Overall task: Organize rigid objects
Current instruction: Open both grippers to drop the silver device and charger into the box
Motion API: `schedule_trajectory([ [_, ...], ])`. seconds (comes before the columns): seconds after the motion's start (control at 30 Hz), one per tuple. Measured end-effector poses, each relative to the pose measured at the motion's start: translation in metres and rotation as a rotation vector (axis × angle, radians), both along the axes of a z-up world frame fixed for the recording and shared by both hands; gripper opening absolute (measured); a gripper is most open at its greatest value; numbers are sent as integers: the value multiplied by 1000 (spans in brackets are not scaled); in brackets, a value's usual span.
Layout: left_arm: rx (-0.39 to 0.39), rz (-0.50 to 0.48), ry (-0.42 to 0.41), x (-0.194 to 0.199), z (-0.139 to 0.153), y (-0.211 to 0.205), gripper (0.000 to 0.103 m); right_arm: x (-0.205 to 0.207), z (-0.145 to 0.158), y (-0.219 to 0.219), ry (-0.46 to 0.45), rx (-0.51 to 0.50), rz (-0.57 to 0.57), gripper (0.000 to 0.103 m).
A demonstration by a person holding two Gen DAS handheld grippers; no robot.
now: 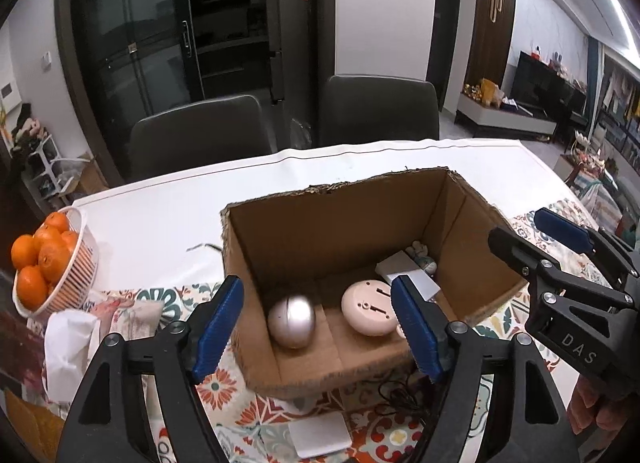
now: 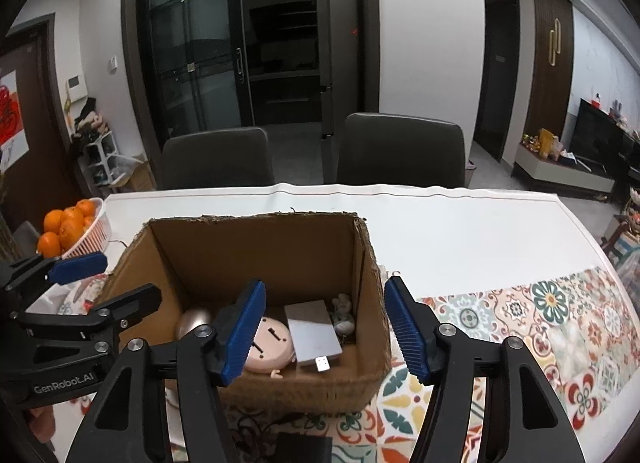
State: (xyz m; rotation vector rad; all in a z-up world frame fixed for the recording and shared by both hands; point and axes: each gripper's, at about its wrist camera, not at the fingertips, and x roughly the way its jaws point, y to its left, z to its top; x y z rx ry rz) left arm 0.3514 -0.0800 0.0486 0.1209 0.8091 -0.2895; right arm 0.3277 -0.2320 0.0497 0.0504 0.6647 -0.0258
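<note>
Claws: left [image 1: 318,327] and right [image 2: 324,331] both apart, empty, over box [image 1: 280,219] on worktop [image 1: 160,215] | silver ball [image 1: 291,319] in box's near left corner: hard, slick, likely to roll, so pinch across its middle | pink disc [image 1: 370,313] beside it: light, take by its rim

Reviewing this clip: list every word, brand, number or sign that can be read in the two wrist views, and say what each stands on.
"DAS": on the black body of the right gripper, seen in the left wrist view.
"GenRobot.AI": on the black body of the left gripper, seen in the right wrist view.
Red poster on the door at far left: a figure shows, too blurred to read.
Nothing readable on the cardboard box or its contents.
</note>
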Motion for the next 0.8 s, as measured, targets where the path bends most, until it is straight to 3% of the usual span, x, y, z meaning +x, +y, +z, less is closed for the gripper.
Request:
schedule_trajectory([
  [0.33,17,53,-32,-35,5,14,77,-29,5,5,-14,7,-9,65],
  [0.8,18,82,20,-71,-9,28,77,-58,-5,13,37,30,-12,66],
])
